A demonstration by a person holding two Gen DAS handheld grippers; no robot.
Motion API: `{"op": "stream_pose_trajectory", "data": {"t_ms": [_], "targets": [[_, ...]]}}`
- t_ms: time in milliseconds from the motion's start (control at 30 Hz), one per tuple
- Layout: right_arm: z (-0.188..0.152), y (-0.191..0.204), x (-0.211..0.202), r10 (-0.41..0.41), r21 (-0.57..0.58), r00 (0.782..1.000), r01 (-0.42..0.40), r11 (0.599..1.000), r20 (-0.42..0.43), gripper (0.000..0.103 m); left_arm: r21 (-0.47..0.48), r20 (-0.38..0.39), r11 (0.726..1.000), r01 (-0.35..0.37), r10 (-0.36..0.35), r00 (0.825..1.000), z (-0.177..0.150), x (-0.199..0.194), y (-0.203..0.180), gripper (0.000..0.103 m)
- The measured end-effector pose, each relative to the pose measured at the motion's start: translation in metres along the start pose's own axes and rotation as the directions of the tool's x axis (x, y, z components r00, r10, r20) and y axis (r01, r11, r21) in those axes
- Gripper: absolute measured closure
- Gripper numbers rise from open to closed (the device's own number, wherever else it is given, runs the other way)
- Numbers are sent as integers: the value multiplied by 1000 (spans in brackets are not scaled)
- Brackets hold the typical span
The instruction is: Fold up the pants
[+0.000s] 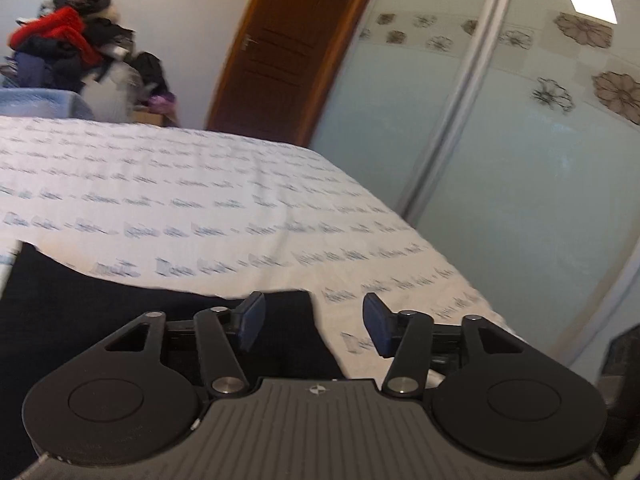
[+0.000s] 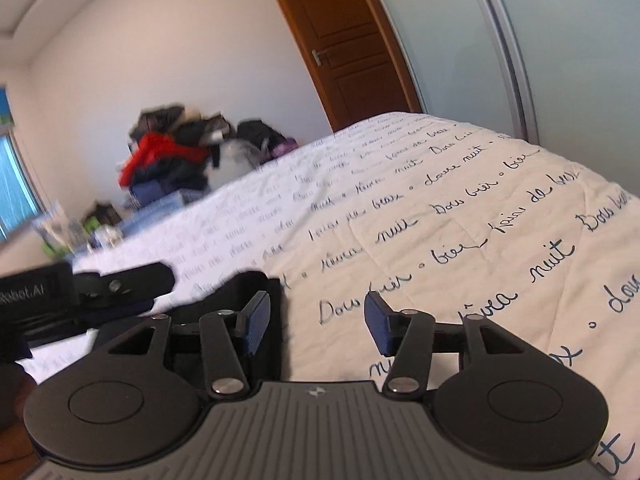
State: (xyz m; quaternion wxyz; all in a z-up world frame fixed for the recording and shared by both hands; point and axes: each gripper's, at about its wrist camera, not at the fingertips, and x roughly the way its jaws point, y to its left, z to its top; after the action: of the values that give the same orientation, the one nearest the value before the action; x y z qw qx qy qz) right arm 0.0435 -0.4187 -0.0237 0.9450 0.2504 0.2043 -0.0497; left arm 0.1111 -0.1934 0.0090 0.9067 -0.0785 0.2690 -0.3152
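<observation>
In the left wrist view the left gripper hung low over the bed, its jaws standing partly apart with nothing pinched between the blue pads. The dark pants lay flat on the printed bedcover at the bed's near edge, spreading from the left side to just under the gap between the jaws; the cloth's right border ran below the left pad, and bare cover showed under the right one. Past the bed's far edge stood a heap of clothes, a brown door and a sliding wardrobe with flower prints

In the right wrist view the right gripper also had its jaws partly apart and gripped nothing. A corner of the pants lay on the bedcover under its left pad, near the bed's near edge. The left gripper reached in from the left, just beside that dark cloth; whether it touched the cloth could not be told
</observation>
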Motion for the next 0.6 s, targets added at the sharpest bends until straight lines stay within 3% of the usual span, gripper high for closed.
{"op": "stream_pose_trajectory", "data": {"t_ms": [100,233,367,500,533,600], "targets": [[3,0,3,129,52,992,-128,990,-15,50,11,-1,992,-128,128,992,8,-4,26,44],[2,19,27,259,69,961,-253,965,-97,50,-34,-41,968,-250,248,968,13,-8,69,44],[3,36,59,254,37,953,-251,967,-167,50,-62,-70,950,-305,301,951,9,-13,96,44],[9,35,93,218,60,955,-210,976,-202,51,-51,-84,949,-311,306,948,3,-15,101,44],[10,33,97,230,74,953,-220,973,-199,53,-43,-84,950,-309,304,949,2,-15,100,44],[12,30,101,254,96,947,-240,966,-195,84,-23,-77,951,-309,307,949,2,-15,98,44]]}}
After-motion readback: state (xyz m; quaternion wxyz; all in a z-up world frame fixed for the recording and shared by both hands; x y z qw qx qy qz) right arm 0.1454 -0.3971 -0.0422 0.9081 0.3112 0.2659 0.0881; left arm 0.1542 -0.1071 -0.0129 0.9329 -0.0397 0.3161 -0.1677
